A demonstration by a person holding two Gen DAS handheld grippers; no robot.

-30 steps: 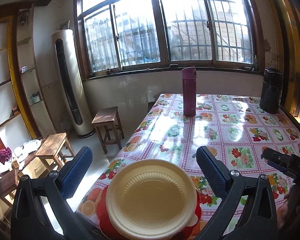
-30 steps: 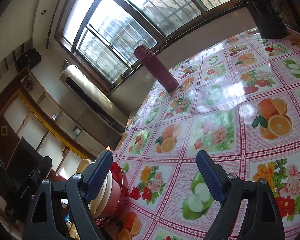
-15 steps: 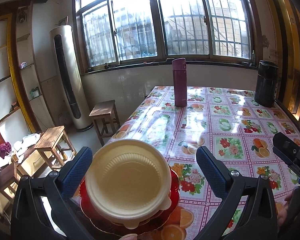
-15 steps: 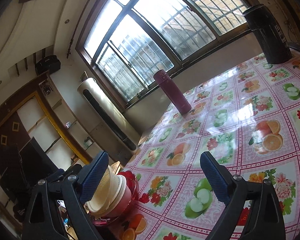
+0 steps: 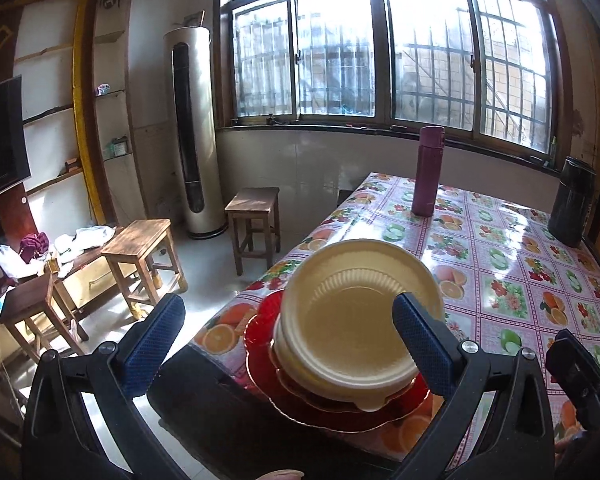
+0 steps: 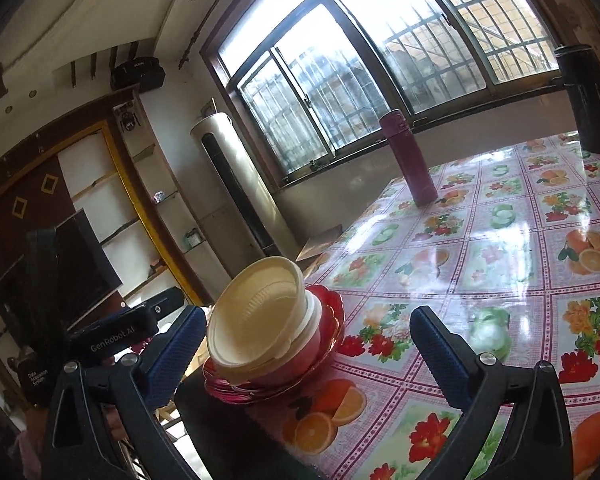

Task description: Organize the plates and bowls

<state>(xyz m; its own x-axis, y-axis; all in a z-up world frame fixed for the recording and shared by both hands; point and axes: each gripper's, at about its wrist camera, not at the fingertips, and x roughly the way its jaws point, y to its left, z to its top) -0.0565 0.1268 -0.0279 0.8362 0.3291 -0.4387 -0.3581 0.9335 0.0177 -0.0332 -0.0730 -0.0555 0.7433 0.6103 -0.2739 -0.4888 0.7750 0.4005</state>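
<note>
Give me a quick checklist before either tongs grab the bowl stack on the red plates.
1. Left tongs open: ok.
2. Right tongs, opening now, nothing between the pads: ok.
3. Cream bowl nested in the stack: ok, though it looks tilted.
4. Red plates fully on the table: not ok, they sit at its near corner.
5. Maroon flask and black flask clear of the stack: ok.

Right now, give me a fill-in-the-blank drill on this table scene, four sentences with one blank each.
1. The cream bowls are stacked on a ____ plate.
2. The tall bottle near the window is ____ in colour.
3. The stack sits near the table's ____.
4. The black flask stands ____.

Missing words: red; purple; corner; upright
</note>
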